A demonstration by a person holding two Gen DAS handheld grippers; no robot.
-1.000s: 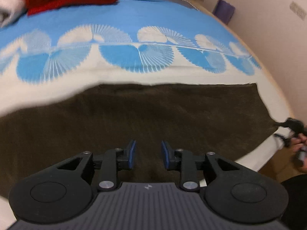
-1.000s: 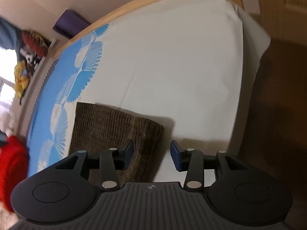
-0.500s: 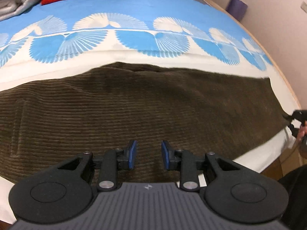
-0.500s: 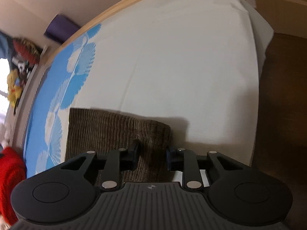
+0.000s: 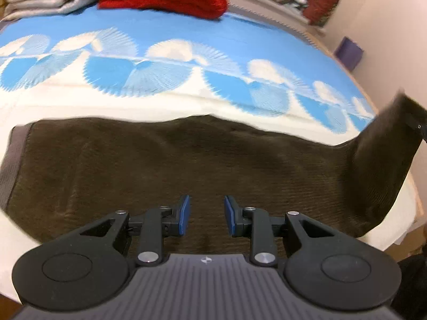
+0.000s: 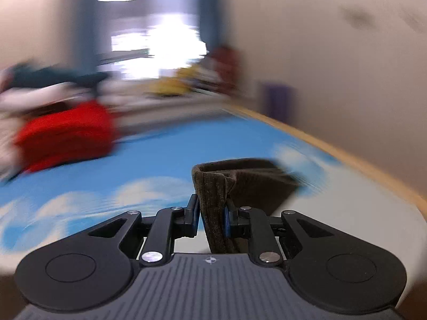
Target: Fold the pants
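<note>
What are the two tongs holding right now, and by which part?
The right tongs are closing on the brown corduroy pants, gripping the hem end of the legs, lifted off the bed. The left tongs are open above the pants, holding nothing.

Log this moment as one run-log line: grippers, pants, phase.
phase: first fold starting | right gripper: closing on pants hem, lifted | left gripper: open above pants, nothing held | bedspread: pants mostly flat

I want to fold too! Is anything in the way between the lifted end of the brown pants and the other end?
Nothing visible. The right gripper is closing on the hem, lifted off the bed. The pants lie flat and bare up to the waistband. The left gripper hovers open above them.
</note>
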